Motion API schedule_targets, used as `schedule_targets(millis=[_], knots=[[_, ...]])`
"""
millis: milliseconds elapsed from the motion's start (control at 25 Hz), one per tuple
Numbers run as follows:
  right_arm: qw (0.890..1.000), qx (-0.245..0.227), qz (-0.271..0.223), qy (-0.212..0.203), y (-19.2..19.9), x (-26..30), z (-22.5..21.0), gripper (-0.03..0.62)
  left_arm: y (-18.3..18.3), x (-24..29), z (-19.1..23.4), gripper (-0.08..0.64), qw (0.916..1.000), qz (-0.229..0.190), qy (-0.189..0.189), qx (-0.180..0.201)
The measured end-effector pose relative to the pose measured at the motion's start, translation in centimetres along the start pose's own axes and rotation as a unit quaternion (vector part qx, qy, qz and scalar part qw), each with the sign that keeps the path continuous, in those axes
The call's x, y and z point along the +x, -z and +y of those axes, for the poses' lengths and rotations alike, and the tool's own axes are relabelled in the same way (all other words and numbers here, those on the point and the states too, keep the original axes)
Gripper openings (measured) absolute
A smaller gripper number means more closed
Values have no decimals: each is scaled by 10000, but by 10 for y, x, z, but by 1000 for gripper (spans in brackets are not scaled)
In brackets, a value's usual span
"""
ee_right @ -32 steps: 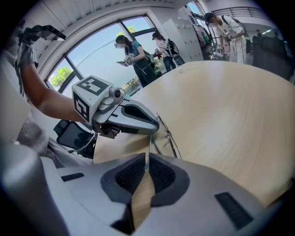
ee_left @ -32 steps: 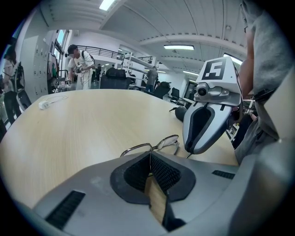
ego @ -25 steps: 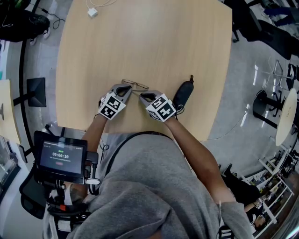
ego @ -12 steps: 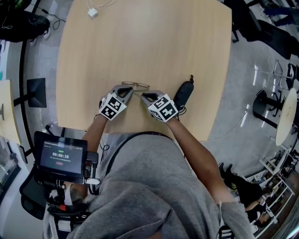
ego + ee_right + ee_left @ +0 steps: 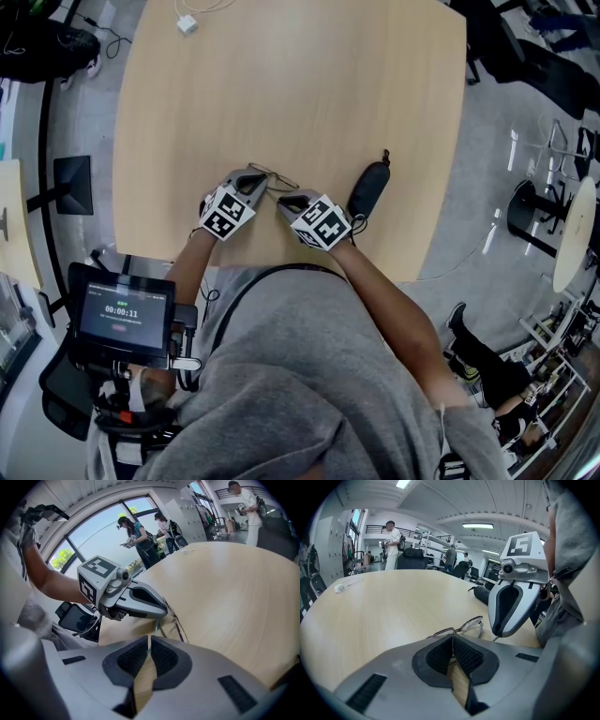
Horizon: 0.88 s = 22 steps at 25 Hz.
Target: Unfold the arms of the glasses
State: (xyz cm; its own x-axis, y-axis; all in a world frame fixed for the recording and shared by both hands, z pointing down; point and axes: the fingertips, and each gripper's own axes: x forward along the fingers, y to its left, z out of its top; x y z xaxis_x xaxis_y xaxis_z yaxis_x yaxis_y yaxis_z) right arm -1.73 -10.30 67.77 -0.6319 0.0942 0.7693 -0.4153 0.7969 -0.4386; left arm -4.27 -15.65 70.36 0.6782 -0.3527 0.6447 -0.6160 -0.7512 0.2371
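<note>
Thin wire-framed glasses (image 5: 275, 175) lie low over the wooden table (image 5: 300, 84) near its front edge, between my two grippers. My left gripper (image 5: 251, 178) is shut on the frame's left end. In the left gripper view the wire runs out of its pads (image 5: 461, 656) to a lens (image 5: 472, 624). My right gripper (image 5: 284, 200) is shut on one thin arm of the glasses (image 5: 178, 626), which leads up from its closed jaws (image 5: 149, 639). The tips of the two grippers are very close together.
A black glasses case (image 5: 367, 188) lies just right of my right gripper. A white charger with its cable (image 5: 186, 25) sits at the table's far left edge. People stand in the room beyond the table. A chair and desks surround it.
My right gripper has shifted a little left and toward me, and the glasses frame has tilted slightly with it. The left gripper has stayed in place.
</note>
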Motion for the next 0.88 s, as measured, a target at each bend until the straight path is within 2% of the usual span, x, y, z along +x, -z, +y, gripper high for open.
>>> schedule_targets(millis=[400,880], knots=[[9999,123,18,-95,6,7,5,14,-1,2,-3,6,9992,25,-190,337],[9996,128,81,-231,9,12,12,14,-7,4,-11,6,9959,127,-19,894]])
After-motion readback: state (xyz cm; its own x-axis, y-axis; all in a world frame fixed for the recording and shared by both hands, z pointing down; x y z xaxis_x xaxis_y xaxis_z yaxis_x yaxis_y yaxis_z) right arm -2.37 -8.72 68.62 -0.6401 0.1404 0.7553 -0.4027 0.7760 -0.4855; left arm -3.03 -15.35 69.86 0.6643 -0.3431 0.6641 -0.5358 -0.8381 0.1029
